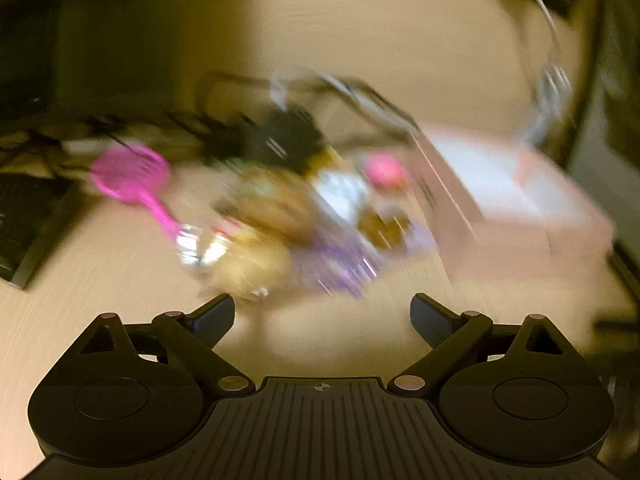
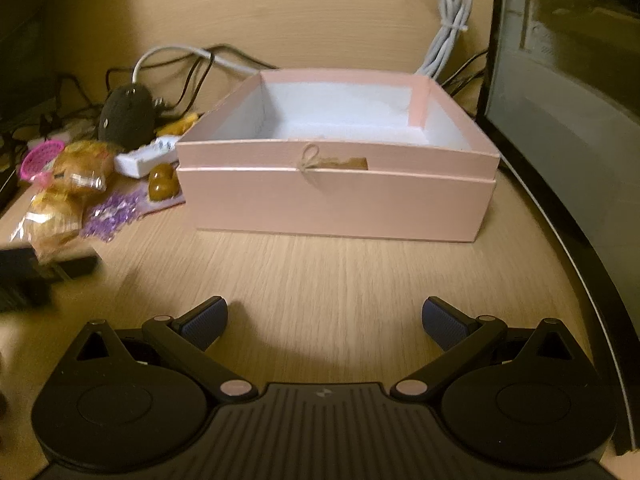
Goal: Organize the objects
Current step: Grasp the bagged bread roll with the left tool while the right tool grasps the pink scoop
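An open pink box (image 2: 336, 196) with a white lining stands on the wooden desk (image 2: 320, 272), straight ahead of my right gripper (image 2: 325, 320), which is open and holds nothing. Left of the box lies a heap of small things: wrapped yellow pastries (image 2: 60, 216), purple beads (image 2: 112, 216), a brown heart (image 2: 162, 186), a pink scoop (image 2: 40, 162) and a white pack (image 2: 144, 158). The left wrist view is blurred by motion. There my left gripper (image 1: 322, 316) is open, just short of a pastry (image 1: 252, 264), with the pink scoop (image 1: 132, 176) and pink box (image 1: 512, 208) beyond.
A dark round pouch (image 2: 128, 116) and tangled cables (image 2: 180, 60) lie behind the heap. A coiled white cable (image 2: 448, 28) hangs behind the box. A monitor (image 2: 568, 92) stands close on the right. A dark object (image 2: 24, 276) sits at the left, and a black keyboard (image 1: 28, 224) further left.
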Available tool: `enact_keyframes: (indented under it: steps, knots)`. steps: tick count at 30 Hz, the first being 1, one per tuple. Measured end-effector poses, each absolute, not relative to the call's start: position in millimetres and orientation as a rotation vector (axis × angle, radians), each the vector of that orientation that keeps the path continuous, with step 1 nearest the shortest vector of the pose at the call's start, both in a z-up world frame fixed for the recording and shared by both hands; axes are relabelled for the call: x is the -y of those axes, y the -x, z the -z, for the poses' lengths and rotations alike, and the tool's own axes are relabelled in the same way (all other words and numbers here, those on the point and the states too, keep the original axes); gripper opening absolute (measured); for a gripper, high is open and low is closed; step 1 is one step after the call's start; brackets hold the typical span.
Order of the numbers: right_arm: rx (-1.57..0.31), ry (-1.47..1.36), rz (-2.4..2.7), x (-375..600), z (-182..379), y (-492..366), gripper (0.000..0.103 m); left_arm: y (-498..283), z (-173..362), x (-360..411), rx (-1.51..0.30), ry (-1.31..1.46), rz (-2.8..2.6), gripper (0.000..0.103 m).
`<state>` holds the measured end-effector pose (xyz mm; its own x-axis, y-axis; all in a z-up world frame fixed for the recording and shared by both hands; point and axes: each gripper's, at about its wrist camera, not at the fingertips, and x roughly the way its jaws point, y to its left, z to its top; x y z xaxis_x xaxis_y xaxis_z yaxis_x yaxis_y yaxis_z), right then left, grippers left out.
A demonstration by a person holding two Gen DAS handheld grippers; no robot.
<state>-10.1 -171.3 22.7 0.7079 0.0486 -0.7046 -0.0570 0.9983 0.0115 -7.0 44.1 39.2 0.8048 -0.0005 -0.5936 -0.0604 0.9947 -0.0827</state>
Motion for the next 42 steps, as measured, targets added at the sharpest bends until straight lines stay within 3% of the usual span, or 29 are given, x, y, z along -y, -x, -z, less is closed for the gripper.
enact_keyframes:
  steps: [6,12,13,14,15,18,21,28,38,42]
  knots:
    - [-0.795,-0.003,-0.021,169.1,-21.9,12.6,0.103,-57.2,-80.6,-84.1,-0.651,0.223,-0.081,0.098]
    - [-0.829,-0.008,0.006,167.0,-23.4,9.1,0.103,-105.8,-49.3,-73.2,-0.786,0.026,-0.096,0.097]
    - [-0.842,0.0,-0.009,167.8,-24.6,7.2,0.103,-109.1,-43.6,-75.5,-0.796,0.029,-0.086,0.094]
    - [-0.853,0.009,-0.029,168.4,-25.6,5.3,0.103,-107.1,-40.2,-76.5,-0.792,0.03,-0.066,0.08]
    - [-0.866,0.017,-0.049,168.7,-26.6,3.1,0.103,-104.5,-39.3,-78.8,-0.781,0.027,-0.035,0.056]
    - [-0.866,0.057,-0.08,160.2,-36.0,2.2,0.103,-85.7,-49.3,-81.2,-0.744,0.004,0.032,0.055]
    - [-0.726,0.147,-0.145,126.3,-60.0,5.1,0.103,-48.0,-71.2,-105.3,-0.703,0.101,0.068,0.054]
    - [-0.629,0.28,-0.56,-21.2,-100.1,-38.8,0.103,57.5,-97.0,-210.8,-0.7,0.267,-0.062,0.054]
    - [-0.731,0.509,-0.727,-186.5,-54.6,-137.0,0.102,158.8,-88.3,-309.2,-0.717,0.42,-0.214,0.054]
    - [-0.801,0.509,-0.678,-201.5,-35.8,-161.2,0.081,169.2,-77.7,-327.7,-0.729,0.469,-0.196,0.054]
